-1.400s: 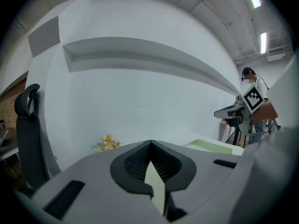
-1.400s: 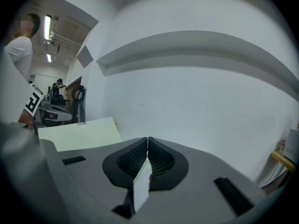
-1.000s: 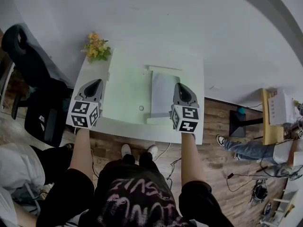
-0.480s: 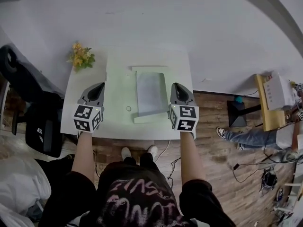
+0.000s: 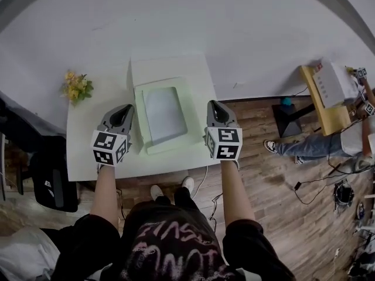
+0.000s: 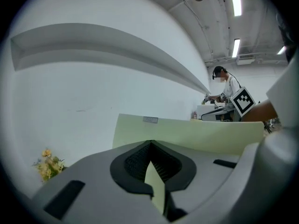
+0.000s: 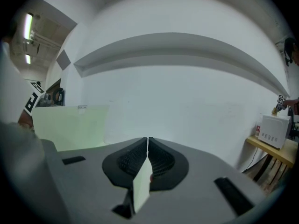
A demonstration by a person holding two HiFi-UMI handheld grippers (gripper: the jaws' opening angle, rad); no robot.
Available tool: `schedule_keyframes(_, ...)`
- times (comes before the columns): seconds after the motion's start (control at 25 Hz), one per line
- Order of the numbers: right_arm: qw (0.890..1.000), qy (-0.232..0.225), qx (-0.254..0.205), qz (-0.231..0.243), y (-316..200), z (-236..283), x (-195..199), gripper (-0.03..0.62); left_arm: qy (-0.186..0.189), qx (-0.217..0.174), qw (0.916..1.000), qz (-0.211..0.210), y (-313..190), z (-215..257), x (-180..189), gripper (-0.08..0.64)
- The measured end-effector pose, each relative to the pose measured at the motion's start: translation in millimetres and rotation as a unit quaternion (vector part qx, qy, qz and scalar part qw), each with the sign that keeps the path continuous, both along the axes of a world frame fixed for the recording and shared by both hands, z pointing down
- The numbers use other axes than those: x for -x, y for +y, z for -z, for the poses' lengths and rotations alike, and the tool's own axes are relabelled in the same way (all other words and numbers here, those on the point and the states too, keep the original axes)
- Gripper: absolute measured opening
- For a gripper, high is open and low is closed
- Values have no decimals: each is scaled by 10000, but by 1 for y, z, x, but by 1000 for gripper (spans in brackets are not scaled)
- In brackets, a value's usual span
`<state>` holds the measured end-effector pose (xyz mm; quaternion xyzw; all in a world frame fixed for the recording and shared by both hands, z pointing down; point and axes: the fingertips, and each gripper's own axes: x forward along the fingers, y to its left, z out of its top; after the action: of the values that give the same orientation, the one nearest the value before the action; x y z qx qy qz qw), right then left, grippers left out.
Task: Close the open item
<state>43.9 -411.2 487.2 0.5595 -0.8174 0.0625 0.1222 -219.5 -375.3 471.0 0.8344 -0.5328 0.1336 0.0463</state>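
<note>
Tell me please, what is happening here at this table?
A person stands at a white table with a hand-held gripper in each hand. A pale green box lies on it, open, its lid standing up at the far side. The left hand-held gripper is at the box's left side, the right hand-held gripper at its right. Both have their jaws together and hold nothing. The lid is not yet closed.

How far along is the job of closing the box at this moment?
Nothing looks done: the lid stands upright behind the pale green box. In hand: the left gripper and right gripper hover beside the box, jaws together, holding nothing, and neither seems to touch it. Left: lowering the lid onto the box.
</note>
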Motion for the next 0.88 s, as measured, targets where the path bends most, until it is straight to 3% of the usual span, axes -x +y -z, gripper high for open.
schedule_keyframes(0.44, 9992, -22, 195, -360, 10, -23, -59, 26, -215, 232, 9967, -750, -24, -18, -90, 14)
schedule_keyframes(0.88, 9949, -91, 489, -877, 26, -58, -122, 26, -459, 785, 9859, -1405, -36, -77, -167, 14)
